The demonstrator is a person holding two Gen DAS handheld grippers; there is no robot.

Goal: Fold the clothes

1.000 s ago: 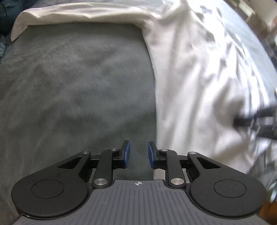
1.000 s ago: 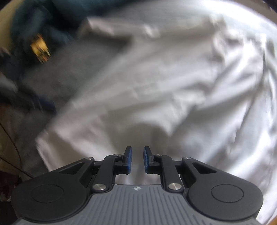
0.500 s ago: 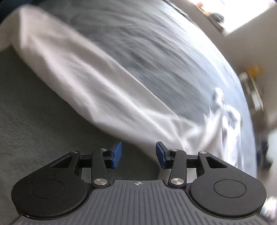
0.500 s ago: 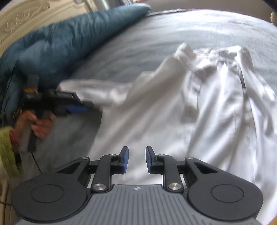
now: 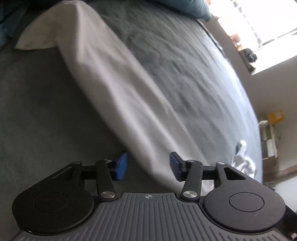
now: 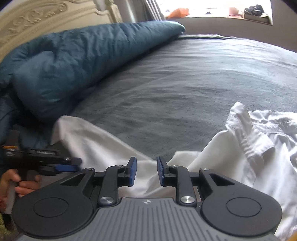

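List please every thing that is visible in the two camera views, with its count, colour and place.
shirt: one, white, spread on the bed, collar at right
sleeve: one, white, stretched out flat across the bed
bed cover: one, grey, under the shirt
duvet: one, teal, bunched along the headboard
headboard: one, cream, carved, top left
window: one, bright, beyond the bed
left claw: one, black with blue pads, jaws opening astride the sleeve's edge
right claw: one, black with blue pads, jaws opening over the shirt
hand: one, holding the left claw's handle

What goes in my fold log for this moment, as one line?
task: fold clothes | white shirt spread on grey bed | left gripper opening over sleeve | right gripper opening, holds nothing
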